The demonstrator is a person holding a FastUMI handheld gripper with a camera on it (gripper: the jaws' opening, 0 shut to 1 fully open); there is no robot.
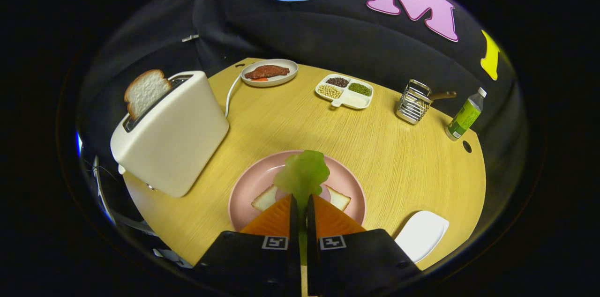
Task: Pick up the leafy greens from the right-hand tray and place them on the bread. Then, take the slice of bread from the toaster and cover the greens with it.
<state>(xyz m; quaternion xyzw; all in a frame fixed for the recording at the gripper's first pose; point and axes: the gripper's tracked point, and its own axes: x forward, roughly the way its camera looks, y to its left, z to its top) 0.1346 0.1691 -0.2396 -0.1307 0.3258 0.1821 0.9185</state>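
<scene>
Gripper view: gripper jaws clenched on the leafy greens, leaf held up just ahead of the fingers, over the bread slice lying on the pink plate at the near middle of the table. Second bread slice sticks out of the white toaster at the left; empty white tray sits near right. Far side: meat plate, divided bean dish, wire rack, bottle.
</scene>
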